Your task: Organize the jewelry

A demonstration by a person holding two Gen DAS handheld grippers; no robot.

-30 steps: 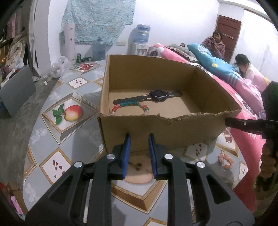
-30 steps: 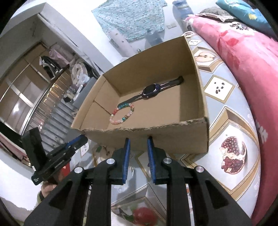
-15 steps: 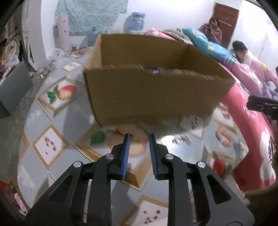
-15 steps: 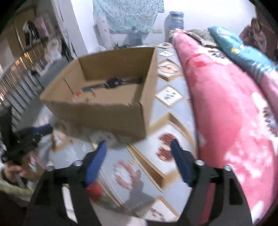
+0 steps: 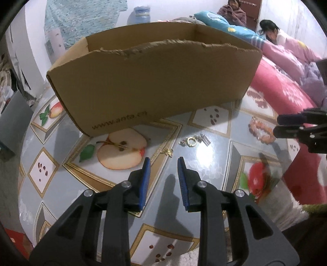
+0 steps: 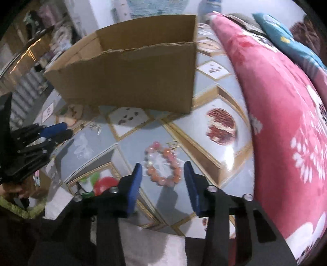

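Observation:
A brown cardboard box (image 5: 155,79) stands on the fruit-patterned tablecloth (image 5: 214,155); it also shows in the right wrist view (image 6: 130,81), and its inside is hidden. A small gold charm (image 5: 168,151) and a gold ring with silver clasp pieces (image 5: 193,141) lie before the box. My left gripper (image 5: 163,163) is open and empty, just short of the charm. A pink and orange bead bracelet (image 6: 162,164) lies on the cloth, also in the left wrist view (image 5: 261,133). My right gripper (image 6: 162,169) is open, its fingers either side of the bracelet.
A red floral quilt (image 6: 286,122) covers the bed along the table's right edge. Two people (image 5: 273,30) sit on the bed behind. A water jug (image 5: 141,14) stands by the far wall. The table edge is close below both grippers.
Both grippers dropped from box-top height to the tablecloth in front of the box. The right gripper opened wide and now straddles the bracelet. The left gripper opened slightly.

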